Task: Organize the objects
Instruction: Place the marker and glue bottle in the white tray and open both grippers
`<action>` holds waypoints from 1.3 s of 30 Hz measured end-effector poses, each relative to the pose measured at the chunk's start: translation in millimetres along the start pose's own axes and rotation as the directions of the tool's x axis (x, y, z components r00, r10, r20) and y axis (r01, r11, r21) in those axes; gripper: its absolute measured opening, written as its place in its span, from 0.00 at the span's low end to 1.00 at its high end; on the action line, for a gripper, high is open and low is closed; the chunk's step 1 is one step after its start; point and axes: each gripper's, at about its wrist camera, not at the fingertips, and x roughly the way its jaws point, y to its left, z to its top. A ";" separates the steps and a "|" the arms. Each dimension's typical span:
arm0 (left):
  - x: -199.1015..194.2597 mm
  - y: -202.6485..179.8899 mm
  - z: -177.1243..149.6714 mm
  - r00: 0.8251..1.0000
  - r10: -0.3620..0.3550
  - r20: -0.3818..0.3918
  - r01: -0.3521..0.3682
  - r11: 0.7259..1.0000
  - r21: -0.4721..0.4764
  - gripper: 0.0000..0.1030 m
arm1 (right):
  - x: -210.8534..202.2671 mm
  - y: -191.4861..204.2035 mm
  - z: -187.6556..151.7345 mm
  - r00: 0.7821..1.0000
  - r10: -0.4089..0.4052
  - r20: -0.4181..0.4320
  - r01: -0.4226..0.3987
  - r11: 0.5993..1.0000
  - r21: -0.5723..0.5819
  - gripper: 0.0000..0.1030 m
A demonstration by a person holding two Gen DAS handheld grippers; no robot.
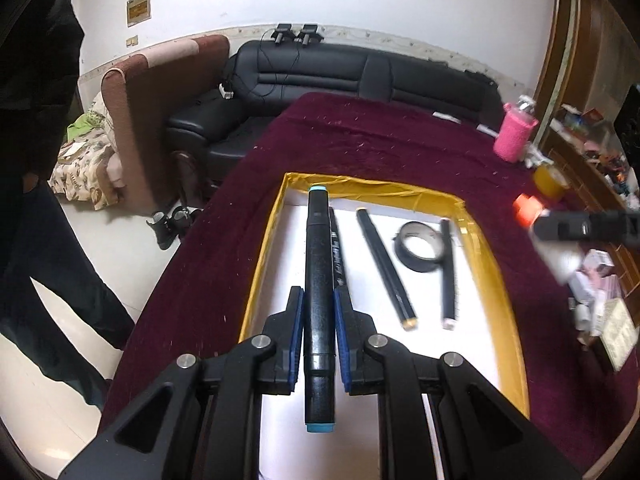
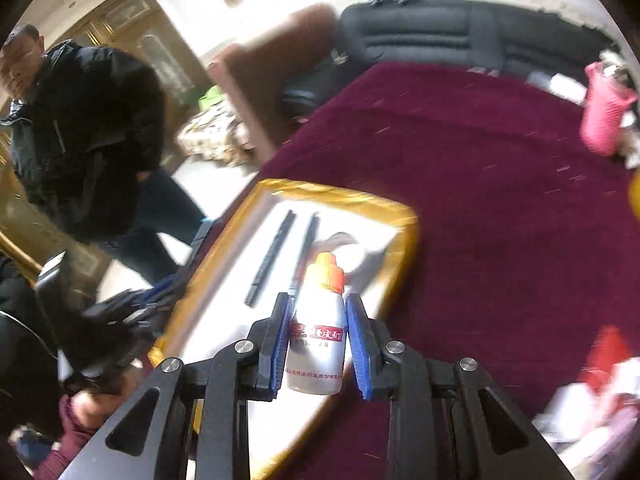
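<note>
Over the tray: both tools hover above the yellow-rimmed tray (image 1: pixel 486 248) on the maroon-covered bench (image 1: pixel 400 140), each loaded.
Left tool (image 1: pixel 318 300): pinched almost fully closed on the black marker (image 1: pixel 318 280), blue pads on both sides of the barrel near mid-length.
Right tool (image 2: pixel 319 322): narrow gap, pads pressed on the white bottle (image 2: pixel 318 336) with the orange cap (image 2: pixel 330 272); seen blurred at the right edge of the left view.
Marker axis: long axis runs straight along the fingers, far blue-capped end aimed at the tray's far rim, near blue end back toward the camera; tilted downward with the tool.
Bottle axis: lies along the fingers, cap pointing forward and away, base toward the wrist.
Already in tray: thin pen (image 1: pixel 338 246) just beside the held marker, gold-tipped marker (image 1: pixel 386 268), tape roll (image 1: pixel 420 246), pink-tipped marker (image 1: pixel 448 272) touching the roll's right side.
Risk 1: marker is gripped at one band only, so it could pivot or slide out forward on the downward tilt.
Risk 2: setting it down blind likely lands it on the thin pen, crossing it.
Risk 3: bottle is smooth and round; a quick swing may twist it in the pads.
Risk 4: tools are close over one tray, so a clash is possible.
</note>
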 end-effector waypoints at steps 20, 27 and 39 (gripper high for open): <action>81.6 24.1 15.3 0.980 -0.083 -0.183 0.059 0.989 -0.136 0.14 | 129.7 25.2 18.8 0.995 -0.064 -0.073 0.070 0.994 0.080 0.30; 82.0 26.1 16.3 0.979 -0.095 -0.180 0.069 0.987 -0.148 0.14 | 139.2 26.1 23.2 0.992 -0.097 -0.078 0.103 0.992 0.076 0.30; 58.9 15.3 19.1 0.984 -0.140 -0.114 0.124 0.982 -0.141 0.64 | 105.9 26.9 25.2 0.994 -0.110 0.016 0.108 0.991 0.081 0.45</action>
